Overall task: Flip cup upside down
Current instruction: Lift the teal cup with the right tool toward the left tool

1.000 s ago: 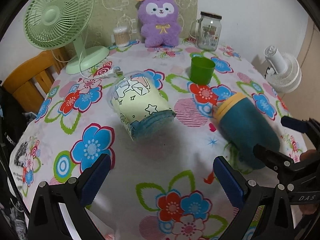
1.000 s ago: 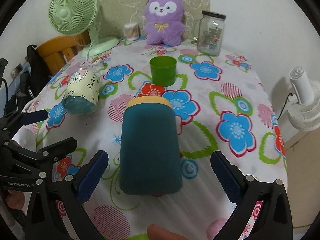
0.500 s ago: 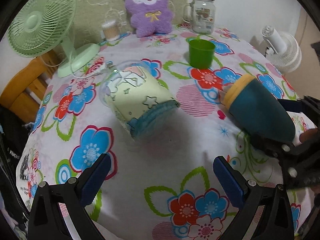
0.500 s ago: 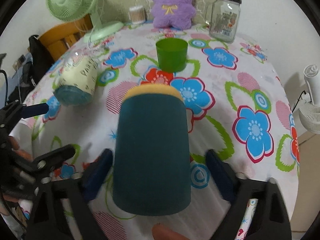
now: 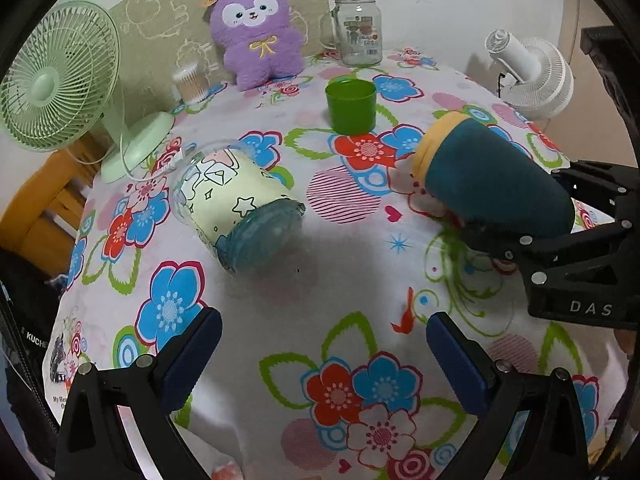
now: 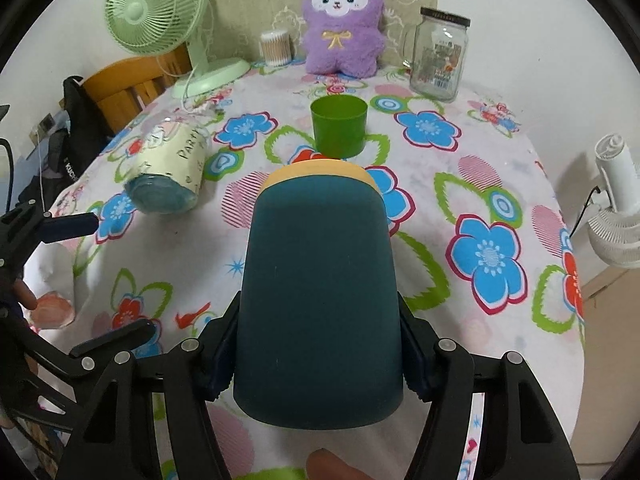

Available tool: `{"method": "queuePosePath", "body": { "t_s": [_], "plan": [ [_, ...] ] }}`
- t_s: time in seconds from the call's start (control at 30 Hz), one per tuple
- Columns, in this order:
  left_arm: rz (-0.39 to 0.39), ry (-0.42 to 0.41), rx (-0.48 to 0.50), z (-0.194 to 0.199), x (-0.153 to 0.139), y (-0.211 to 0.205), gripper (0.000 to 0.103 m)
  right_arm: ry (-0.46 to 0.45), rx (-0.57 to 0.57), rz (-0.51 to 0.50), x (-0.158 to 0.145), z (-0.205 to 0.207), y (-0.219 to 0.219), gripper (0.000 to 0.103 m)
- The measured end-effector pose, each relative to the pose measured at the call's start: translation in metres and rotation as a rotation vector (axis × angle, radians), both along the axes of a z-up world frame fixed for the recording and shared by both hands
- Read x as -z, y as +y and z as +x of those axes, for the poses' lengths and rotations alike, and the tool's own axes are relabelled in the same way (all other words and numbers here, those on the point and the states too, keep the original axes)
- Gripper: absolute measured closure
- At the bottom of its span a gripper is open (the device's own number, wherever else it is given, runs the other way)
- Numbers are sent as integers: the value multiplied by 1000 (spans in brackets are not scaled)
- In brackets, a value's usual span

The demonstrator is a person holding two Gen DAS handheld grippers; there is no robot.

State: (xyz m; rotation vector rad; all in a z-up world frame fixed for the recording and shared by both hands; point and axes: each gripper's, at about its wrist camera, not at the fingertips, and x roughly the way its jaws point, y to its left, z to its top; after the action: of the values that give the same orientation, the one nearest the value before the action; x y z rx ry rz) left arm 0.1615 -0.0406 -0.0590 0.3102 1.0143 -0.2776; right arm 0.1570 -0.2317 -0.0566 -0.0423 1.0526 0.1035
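Observation:
A dark teal cup with a yellow rim (image 6: 320,300) lies on its side between the fingers of my right gripper (image 6: 318,352), which is shut on its base end; its rim points away from me. It also shows in the left wrist view (image 5: 492,184), lifted a little off the cloth. A clear glass with a cream star-print sleeve (image 5: 236,208) lies on its side ahead of my left gripper (image 5: 324,356), which is open and empty. That glass shows in the right wrist view too (image 6: 170,172). A green cup (image 6: 339,126) stands upright beyond the teal one.
A flowered tablecloth (image 5: 340,280) covers the round table. At the back stand a green fan (image 5: 60,92), a purple plush toy (image 5: 258,32), a glass jar mug (image 5: 358,30) and a cotton swab box (image 5: 190,86). A white fan (image 5: 528,76) stands off the table's right edge.
My right gripper has closed on the teal cup and raised it slightly. My left gripper stayed open while its view shifted a little across the table.

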Motion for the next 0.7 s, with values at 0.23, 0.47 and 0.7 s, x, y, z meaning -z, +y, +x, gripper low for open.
{"method": "queuePosePath", "body": {
  "t_s": [0.23, 0.47, 0.7],
  "plan": [
    [22, -29, 30, -27, -8, -6, 0, -15, -23, -5, -8, -27, 11, 34],
    [31, -14, 49, -57, -1, -8, 0, -8, -47, -12, -5, -59, 21, 34],
    [16, 3, 56, -86, 7, -7, 0, 2, -53, -11, 1, -92, 28, 34]
  ]
}}
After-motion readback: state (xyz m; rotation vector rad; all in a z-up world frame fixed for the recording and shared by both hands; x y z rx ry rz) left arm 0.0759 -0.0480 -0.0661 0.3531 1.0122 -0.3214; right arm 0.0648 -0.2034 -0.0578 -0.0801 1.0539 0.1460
